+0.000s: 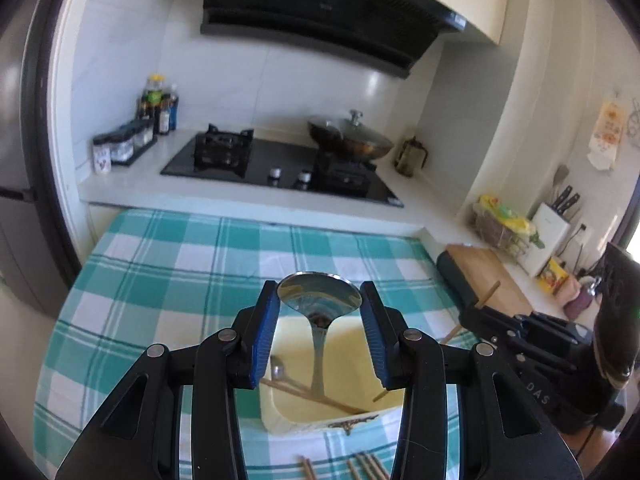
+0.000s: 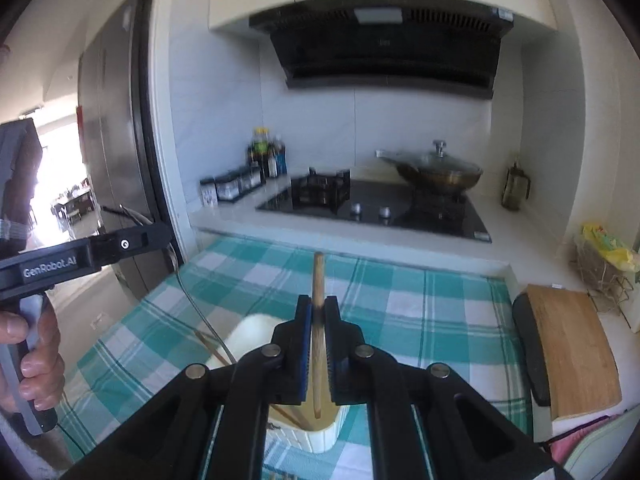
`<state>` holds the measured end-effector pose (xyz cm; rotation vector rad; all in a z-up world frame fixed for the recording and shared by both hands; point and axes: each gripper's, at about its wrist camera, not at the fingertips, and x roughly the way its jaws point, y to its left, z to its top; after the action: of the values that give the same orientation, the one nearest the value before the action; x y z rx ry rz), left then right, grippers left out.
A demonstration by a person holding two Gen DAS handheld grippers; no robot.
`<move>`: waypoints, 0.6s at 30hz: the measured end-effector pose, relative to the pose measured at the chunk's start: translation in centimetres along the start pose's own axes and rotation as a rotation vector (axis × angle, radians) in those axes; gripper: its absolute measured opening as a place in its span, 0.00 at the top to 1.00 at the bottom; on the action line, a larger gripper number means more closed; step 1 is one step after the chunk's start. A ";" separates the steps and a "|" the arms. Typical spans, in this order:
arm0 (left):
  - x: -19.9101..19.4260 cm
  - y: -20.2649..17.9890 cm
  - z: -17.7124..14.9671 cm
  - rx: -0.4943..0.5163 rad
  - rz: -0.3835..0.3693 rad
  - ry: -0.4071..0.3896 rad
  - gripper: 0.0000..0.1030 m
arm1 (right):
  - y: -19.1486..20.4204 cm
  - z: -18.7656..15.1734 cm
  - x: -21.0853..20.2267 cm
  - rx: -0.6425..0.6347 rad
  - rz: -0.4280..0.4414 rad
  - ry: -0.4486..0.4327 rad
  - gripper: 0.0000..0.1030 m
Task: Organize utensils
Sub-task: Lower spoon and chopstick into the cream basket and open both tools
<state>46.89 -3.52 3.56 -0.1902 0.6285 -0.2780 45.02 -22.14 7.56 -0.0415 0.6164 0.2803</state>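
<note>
My left gripper (image 1: 320,300) is shut on the bowl of a metal spoon (image 1: 319,292). The spoon's handle hangs down into a cream box (image 1: 288,420) on the checked cloth. Inside the box lie another spoon (image 1: 276,372) and chopsticks (image 1: 312,396). My right gripper (image 2: 318,308) is shut on a wooden chopstick (image 2: 318,276), held nearly upright with its lower end over the same cream box (image 2: 256,328). In the left wrist view the right gripper (image 1: 480,312) stands just right of the box. Several loose chopsticks (image 1: 368,466) lie on the cloth in front of the box.
The teal checked cloth (image 1: 168,280) covers the table. Behind it stand a black gas hob (image 1: 280,160), a lidded wok (image 1: 352,136) and spice jars (image 1: 124,146). A wooden cutting board (image 2: 572,352) lies at the right. A hand (image 2: 40,352) holds the left gripper's handle.
</note>
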 end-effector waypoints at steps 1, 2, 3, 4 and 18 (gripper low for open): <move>1.1 0.2 -0.4 -0.001 0.006 0.034 0.60 | -0.3 -0.3 1.6 0.014 0.010 0.057 0.94; 1.8 0.2 -0.9 -0.001 0.008 0.059 0.60 | -0.6 -0.6 2.7 0.028 0.019 0.098 0.94; 2.6 0.3 -1.3 -0.001 0.010 0.082 0.60 | -0.8 -0.9 4.0 0.041 0.024 0.141 0.94; 3.2 0.4 -1.6 0.002 0.014 0.102 0.60 | -1.1 -1.1 5.0 0.053 0.032 0.171 0.94; -5.1 -0.3 -1.6 0.075 -0.019 0.067 0.24 | -0.7 -0.2 -1.8 0.032 0.012 -0.047 0.57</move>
<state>41.94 -2.33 5.18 -0.1151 0.6820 -0.3268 43.69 -23.32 8.44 -0.0007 0.5746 0.2824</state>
